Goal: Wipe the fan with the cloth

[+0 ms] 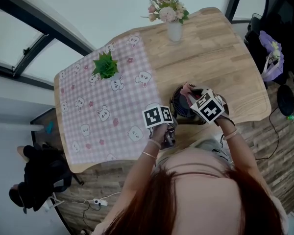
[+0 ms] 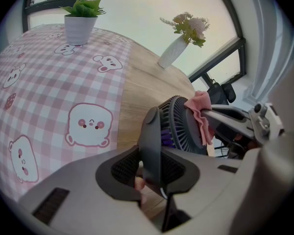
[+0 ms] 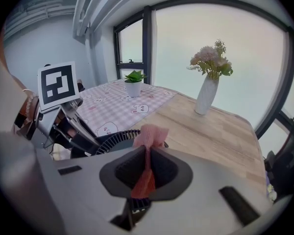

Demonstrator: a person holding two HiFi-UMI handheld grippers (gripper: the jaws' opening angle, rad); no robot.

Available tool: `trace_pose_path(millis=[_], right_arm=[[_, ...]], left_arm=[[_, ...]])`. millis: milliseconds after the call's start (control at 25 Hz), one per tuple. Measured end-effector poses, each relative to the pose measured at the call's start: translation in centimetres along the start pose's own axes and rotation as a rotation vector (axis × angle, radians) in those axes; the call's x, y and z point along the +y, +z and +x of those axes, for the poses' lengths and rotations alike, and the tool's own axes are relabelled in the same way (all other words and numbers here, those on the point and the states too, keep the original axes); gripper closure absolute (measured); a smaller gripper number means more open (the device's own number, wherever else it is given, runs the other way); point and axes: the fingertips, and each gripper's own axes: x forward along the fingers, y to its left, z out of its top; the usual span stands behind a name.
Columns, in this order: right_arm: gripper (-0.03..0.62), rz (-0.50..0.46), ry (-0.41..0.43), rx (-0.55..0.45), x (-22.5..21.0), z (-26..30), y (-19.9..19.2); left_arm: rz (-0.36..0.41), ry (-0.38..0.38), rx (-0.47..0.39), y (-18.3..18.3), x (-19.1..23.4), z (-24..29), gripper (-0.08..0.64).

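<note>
A small black fan (image 1: 182, 104) stands near the front edge of the wooden table (image 1: 225, 58). In the left gripper view its round grille (image 2: 179, 124) faces right and its dark stand (image 2: 151, 136) sits between my jaws. My left gripper (image 2: 152, 166) is shut on that stand, and shows under its marker cube (image 1: 169, 131) in the head view. My right gripper (image 3: 146, 163) is shut on a pink cloth (image 3: 149, 136), which lies against the top of the fan's grille (image 3: 110, 140). From the left the cloth (image 2: 201, 114) hangs over the grille's rim.
A pink checkered tablecloth (image 1: 103, 111) covers the table's left half, with a potted plant (image 1: 106, 67) on it. A white vase of flowers (image 1: 174, 28) stands at the far edge. A black bag (image 1: 39, 177) lies on the floor at left, a purple bag (image 1: 272, 58) at right.
</note>
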Motion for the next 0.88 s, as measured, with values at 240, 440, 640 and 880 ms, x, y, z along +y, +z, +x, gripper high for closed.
trace_pose_path(millis=[240,440,640,880], right_arm=[[0.566,0.009,-0.019,0.0,-0.4,0.0,-0.2],[0.566,0.013,-0.029,0.002,-0.6,-0.2,-0.5],[0.566,0.019,-0.035,0.002,-0.7,-0.5,-0.8],[0.566,0.029,-0.045,0.005,-0.6,-0.8,-1.1]], left_arm=[[-0.007,0.007,-0.006,0.1,0.0,0.1,0.465],[-0.017,0.014,-0.016,0.1,0.1,0.0,0.465],[-0.031,0.021,-0.025,0.0,0.2,0.0,0.465],[-0.042,0.025,-0.03,0.0,0.1,-0.1,0.465]])
